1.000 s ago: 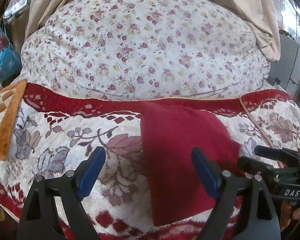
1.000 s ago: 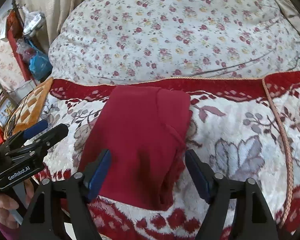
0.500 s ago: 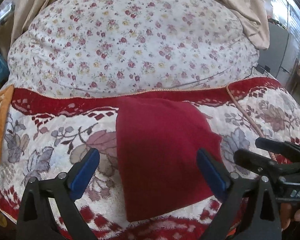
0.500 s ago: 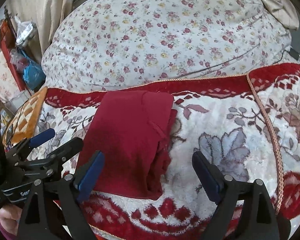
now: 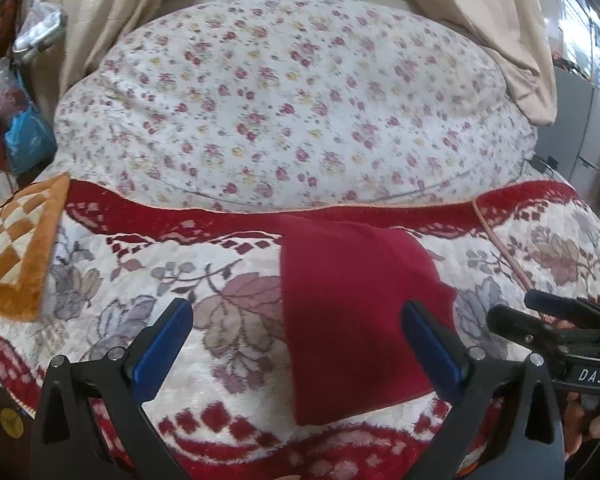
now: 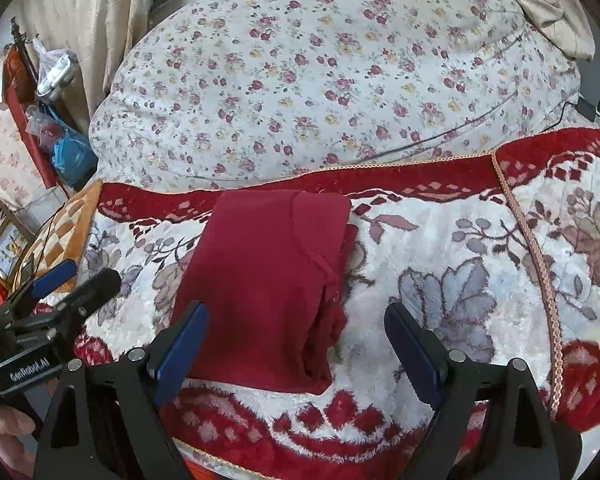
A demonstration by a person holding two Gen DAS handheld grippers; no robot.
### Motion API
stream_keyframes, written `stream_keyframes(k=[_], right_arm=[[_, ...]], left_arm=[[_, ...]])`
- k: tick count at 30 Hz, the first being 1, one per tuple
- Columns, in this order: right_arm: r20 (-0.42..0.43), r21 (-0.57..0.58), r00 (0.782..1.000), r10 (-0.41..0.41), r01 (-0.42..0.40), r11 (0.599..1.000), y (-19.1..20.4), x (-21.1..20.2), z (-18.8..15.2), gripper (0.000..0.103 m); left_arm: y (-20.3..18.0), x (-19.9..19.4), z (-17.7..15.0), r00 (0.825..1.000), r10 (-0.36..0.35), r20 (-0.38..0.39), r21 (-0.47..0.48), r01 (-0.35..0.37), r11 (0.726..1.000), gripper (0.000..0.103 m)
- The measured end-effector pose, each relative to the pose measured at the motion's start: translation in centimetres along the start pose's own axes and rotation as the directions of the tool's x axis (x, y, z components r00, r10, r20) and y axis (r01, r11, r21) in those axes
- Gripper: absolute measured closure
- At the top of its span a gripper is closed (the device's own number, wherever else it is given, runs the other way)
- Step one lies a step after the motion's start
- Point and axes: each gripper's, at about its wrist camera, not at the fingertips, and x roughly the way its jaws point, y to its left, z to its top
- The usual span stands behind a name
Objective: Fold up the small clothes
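A dark red garment (image 5: 352,300), folded into a long rectangle, lies flat on the red-and-white floral blanket (image 5: 140,272). My left gripper (image 5: 296,312) hovers over its near left part; the jaws are opening, and the pads touch nothing. In the right wrist view the same garment (image 6: 268,272) shows a thicker bunched edge along its right side. My right gripper (image 6: 296,312) stands open above its near right corner, holding nothing. Each gripper appears in the other's view: the right gripper (image 5: 548,320) and the left gripper (image 6: 60,284).
A big flower-print duvet (image 5: 292,112) is heaped behind the blanket. An orange checkered cushion (image 5: 16,248) lies at the left edge. Beige curtains (image 5: 480,20) hang at the back. Plastic bags (image 5: 24,136) are piled at far left. A hand (image 6: 8,428) grips the left tool.
Both grippers opened wider and drew back and up from the garment. It now lies free on the blanket, farther from the pads.
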Motion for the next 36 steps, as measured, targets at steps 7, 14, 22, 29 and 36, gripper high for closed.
stream_keyframes(k=[7, 14, 22, 29, 36], right_arm=[[0.005, 0.007, 1.0, 0.002, -0.002, 1.0, 0.0, -0.4, -0.4, 0.009], [0.005, 0.015, 1.0, -0.009, 0.009, 1.0, -0.1, 0.3, -0.6, 0.009], [0.002, 0.005, 1.0, -0.011, 0.011, 1.0, -0.1, 1.4, -0.3, 0.009], [-0.004, 0.003, 1.0, -0.006, 0.006, 1.0, 0.1, 1.7, -0.3, 0.009], [-0.007, 0.0, 1.0, -0.013, 0.013, 1.0, 0.2, 2.0, -0.2, 0.009]], left_arm=[[-0.2, -1.5, 0.4, 0.999, 0.013, 0.048, 0.017, -0.014, 1.0, 0.0], [-0.5, -0.2, 0.2, 0.999, 0.021, 0.03, 0.008, -0.021, 1.0, 0.0], [0.0, 1.5, -0.3, 0.999, 0.04, 0.008, -0.011, -0.04, 0.999, 0.0], [0.1, 1.8, -0.5, 0.999, 0.049, 0.009, -0.012, -0.049, 0.999, 0.0], [0.1, 2.0, -0.5, 0.999, 0.052, 0.008, -0.006, -0.051, 0.999, 0.0]])
